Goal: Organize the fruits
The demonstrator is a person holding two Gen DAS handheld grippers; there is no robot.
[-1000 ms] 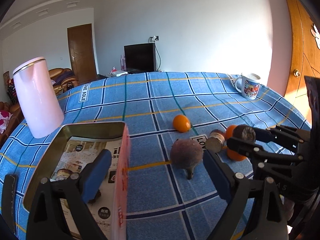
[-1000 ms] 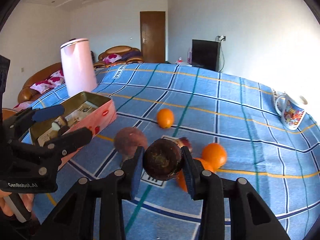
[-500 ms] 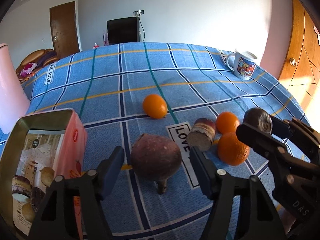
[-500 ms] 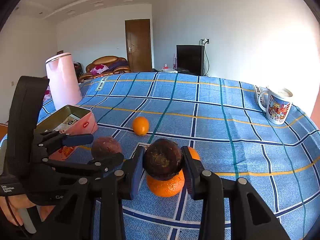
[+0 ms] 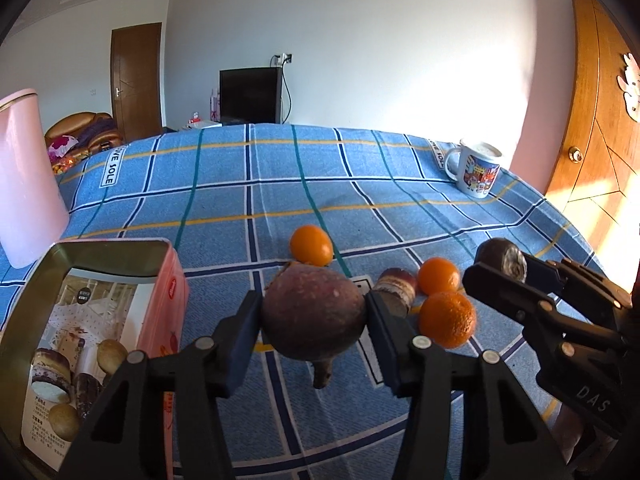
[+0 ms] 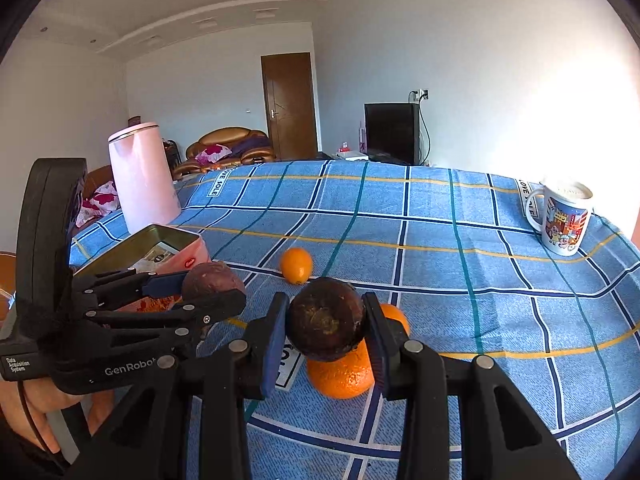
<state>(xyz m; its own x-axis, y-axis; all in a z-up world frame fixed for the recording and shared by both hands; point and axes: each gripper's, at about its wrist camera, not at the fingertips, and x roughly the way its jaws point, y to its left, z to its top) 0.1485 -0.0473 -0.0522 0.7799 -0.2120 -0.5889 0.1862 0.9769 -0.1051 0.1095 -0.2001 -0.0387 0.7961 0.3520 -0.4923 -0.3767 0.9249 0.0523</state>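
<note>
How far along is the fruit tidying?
A few pieces already lie in the tin. The left claw grips a big purple root, the right claw a dark round fruit. Three oranges and a cut purple piece remain on the cloth.

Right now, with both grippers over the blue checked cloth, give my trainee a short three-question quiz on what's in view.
1. True or false: the left gripper has its jaws around the big purple root.
2. How many oranges lie on the cloth? A) two B) three C) five
3. Fill in: the right gripper holds a dark round ____.

Key:
1. True.
2. B: one orange behind the root, two more to its right.
3. Fruit, held above an orange. The tin with food already in it sits on the left.
</note>
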